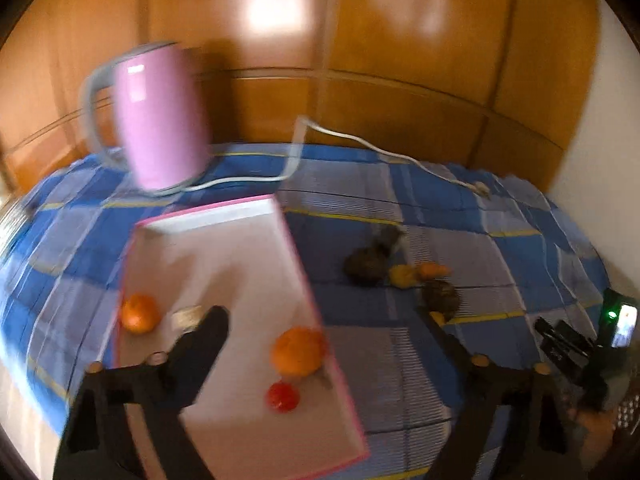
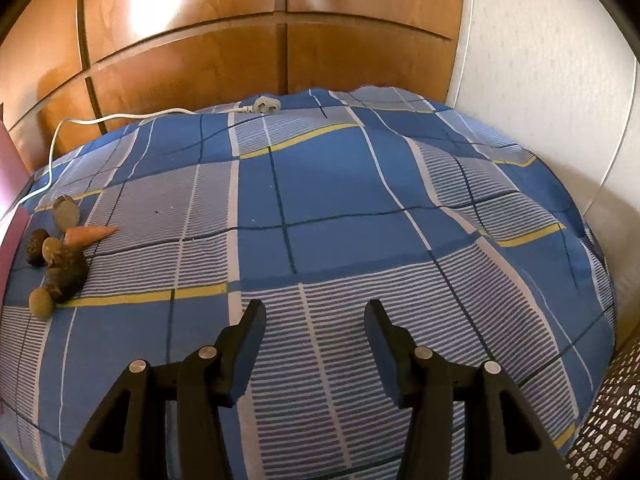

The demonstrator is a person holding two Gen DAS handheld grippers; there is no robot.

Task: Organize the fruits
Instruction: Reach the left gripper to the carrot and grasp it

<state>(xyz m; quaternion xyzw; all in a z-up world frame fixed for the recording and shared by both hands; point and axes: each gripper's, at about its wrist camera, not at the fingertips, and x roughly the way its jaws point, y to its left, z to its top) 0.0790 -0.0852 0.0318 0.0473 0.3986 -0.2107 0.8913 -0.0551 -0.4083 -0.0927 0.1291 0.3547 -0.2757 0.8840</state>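
A white tray with a pink rim (image 1: 224, 248) lies on the blue checked cloth (image 1: 400, 208). It holds two oranges (image 1: 138, 313) (image 1: 298, 350), a small red tomato (image 1: 283, 397) and a pale scrap (image 1: 186, 316). My left gripper (image 1: 320, 316) is open above the tray's right edge; the nearer orange shows between its fingers, untouched. To the right of the tray sits a pile of dark roots (image 1: 366, 266), a carrot (image 1: 434, 270) and a yellow piece (image 1: 402, 276). In the right wrist view the carrot (image 2: 90, 235), dark root (image 2: 66, 274) and potatoes (image 2: 40, 302) lie far left. My right gripper (image 2: 314, 306) is open over bare cloth.
A pink kettle (image 1: 160, 120) stands behind the tray, its white cable (image 1: 360, 144) running to a plug (image 2: 266, 105) at the far edge. Wooden panels (image 2: 360, 60) back the surface; a white wall (image 2: 540, 80) is on the right. A perforated surface (image 2: 608, 420) shows at lower right.
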